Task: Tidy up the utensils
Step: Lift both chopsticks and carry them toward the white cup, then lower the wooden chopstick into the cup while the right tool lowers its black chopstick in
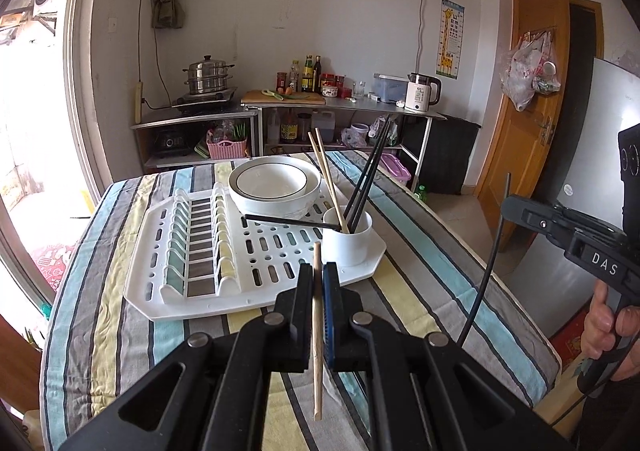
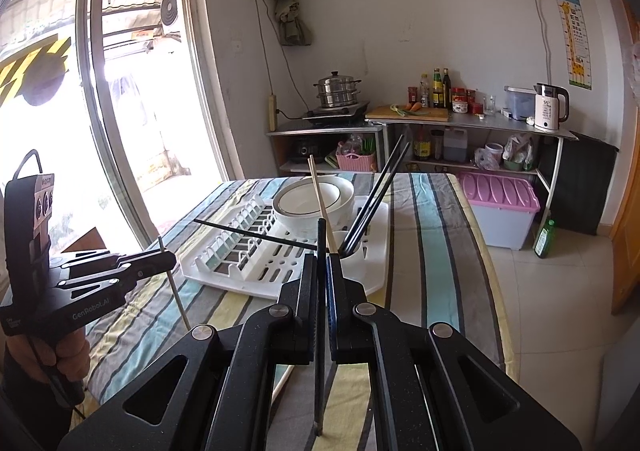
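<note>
My left gripper is shut on a pale wooden chopstick that stands upright above the striped table. My right gripper is shut on a black chopstick, also upright. Ahead of both, a white cup stands on the near right corner of a white drying rack. The cup holds two wooden chopsticks and two black chopsticks. A third black chopstick leans out low across the rack. Each gripper shows in the other's view: the right gripper and the left gripper.
Two stacked white bowls sit at the rack's far side. The table's right edge drops to a tiled floor with a pink-lidded bin and a green bottle. A kitchen counter stands behind.
</note>
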{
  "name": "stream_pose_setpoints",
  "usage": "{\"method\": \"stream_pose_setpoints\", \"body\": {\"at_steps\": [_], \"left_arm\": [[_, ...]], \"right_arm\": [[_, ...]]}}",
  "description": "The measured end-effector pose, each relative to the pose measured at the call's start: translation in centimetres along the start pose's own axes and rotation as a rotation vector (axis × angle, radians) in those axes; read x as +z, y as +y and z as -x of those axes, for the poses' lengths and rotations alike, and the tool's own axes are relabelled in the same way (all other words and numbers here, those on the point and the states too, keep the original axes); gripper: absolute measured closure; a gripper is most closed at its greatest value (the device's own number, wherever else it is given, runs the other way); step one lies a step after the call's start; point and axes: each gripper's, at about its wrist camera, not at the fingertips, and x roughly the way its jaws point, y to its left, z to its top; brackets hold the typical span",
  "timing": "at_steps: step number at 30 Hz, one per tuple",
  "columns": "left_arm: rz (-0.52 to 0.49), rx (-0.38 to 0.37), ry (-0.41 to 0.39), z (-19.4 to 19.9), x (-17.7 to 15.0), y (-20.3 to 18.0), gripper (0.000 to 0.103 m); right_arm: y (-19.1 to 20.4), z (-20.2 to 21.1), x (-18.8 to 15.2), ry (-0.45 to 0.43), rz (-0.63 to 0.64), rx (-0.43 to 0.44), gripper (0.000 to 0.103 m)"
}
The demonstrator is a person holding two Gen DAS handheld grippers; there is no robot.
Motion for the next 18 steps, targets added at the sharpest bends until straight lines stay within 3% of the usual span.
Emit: {"method": "stream_pose_setpoints", "body": {"at_steps": [18], "left_arm": [[0.019,0.008,-0.019,-1.2,1.7,0.8,0.098]], "right_arm": [[0.2,-0.5,1.6,-0.018,0.034,-0.012,0.099]]}}
